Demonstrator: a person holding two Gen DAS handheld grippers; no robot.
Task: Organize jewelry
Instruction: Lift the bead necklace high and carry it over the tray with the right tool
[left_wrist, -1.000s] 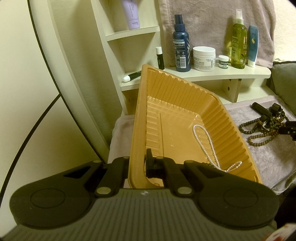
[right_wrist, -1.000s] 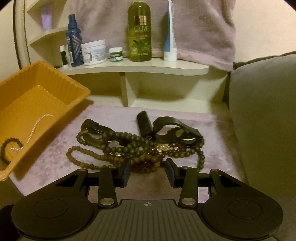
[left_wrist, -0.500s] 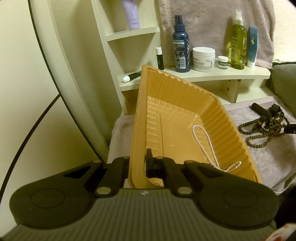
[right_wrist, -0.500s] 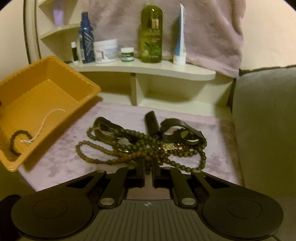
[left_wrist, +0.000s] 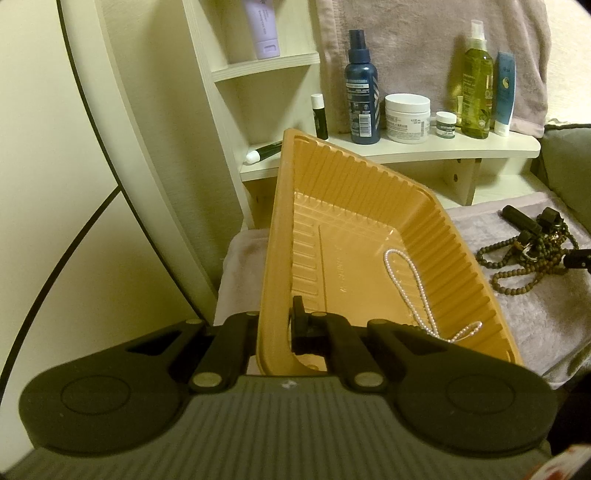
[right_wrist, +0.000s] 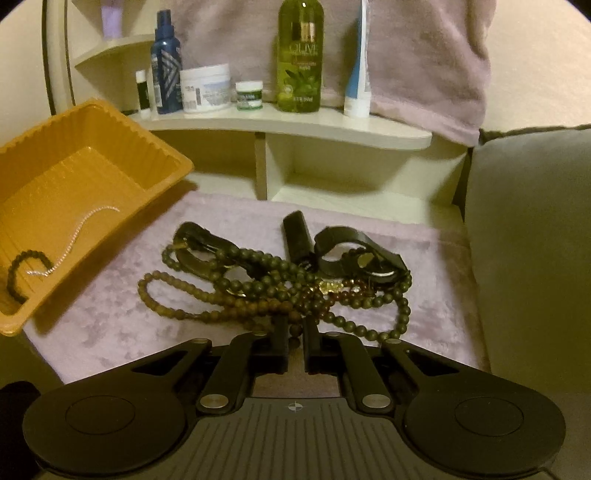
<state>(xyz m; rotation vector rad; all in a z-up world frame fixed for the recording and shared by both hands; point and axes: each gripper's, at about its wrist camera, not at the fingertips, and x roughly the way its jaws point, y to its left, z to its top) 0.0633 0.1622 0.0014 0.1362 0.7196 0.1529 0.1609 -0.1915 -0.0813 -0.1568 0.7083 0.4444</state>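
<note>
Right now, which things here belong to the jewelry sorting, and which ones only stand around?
Part of the job:
- orange tray, clamped by the left gripper
- pearl strand and dark bracelet in the tray
- bead necklaces on the cloth, pinched by the right gripper

Just lying about:
- blue bottle
- white jar
- olive bottle
- hanging towel

My left gripper (left_wrist: 275, 328) is clamped on the orange tray's (left_wrist: 369, 206) near wall, angled downward. My right gripper (right_wrist: 295, 334) is pinched on a bead strand (right_wrist: 295, 328), also pitched down.
</note>
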